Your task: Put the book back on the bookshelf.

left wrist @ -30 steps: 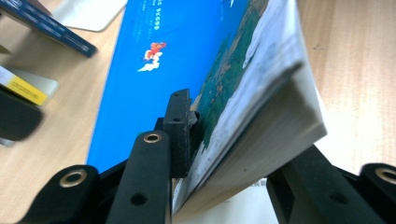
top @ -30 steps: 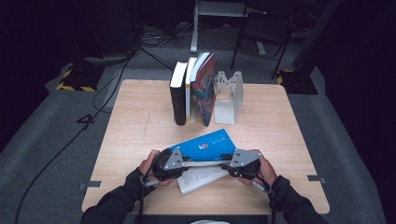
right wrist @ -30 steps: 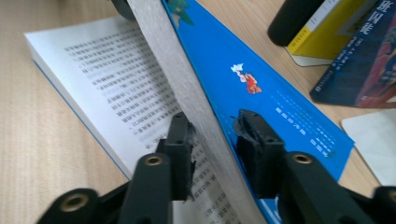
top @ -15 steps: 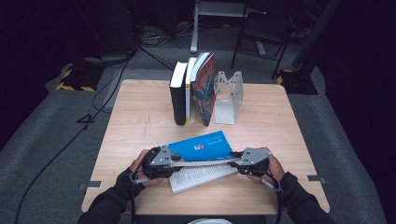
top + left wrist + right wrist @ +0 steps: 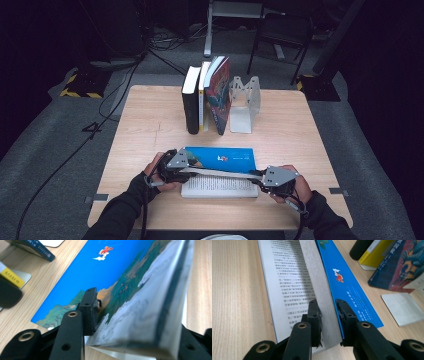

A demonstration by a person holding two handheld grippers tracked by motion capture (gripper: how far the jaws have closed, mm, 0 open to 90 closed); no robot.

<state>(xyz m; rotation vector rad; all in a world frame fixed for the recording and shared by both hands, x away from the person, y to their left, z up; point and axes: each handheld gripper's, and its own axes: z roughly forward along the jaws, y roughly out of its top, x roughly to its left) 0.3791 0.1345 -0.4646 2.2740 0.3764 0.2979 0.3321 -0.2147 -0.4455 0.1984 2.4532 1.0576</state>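
A book with a blue illustrated cover [image 5: 225, 159] lies open near the table's front edge, with a printed page [image 5: 220, 186] flat toward me. Its page block [image 5: 322, 290] stands up on edge between the two hands. My left gripper [image 5: 176, 167] is shut on the book's left end; in the left gripper view the jaws of this gripper [image 5: 137, 335] clamp the thick block and its painted cover [image 5: 140, 302]. My right gripper [image 5: 270, 177] is shut on the right end, where this gripper [image 5: 328, 312] squeezes the grey page edges between its pads.
Three books [image 5: 206, 95] stand upright at the middle back of the wooden table [image 5: 150, 125], leaning against a pale metal bookend [image 5: 245, 105]. Dark floor with cables surrounds the table. The person's sleeves enter from the bottom edge.
The two grippers have drawn further apart along the book. The book has turned from a slant to lie parallel with the table's front edge.
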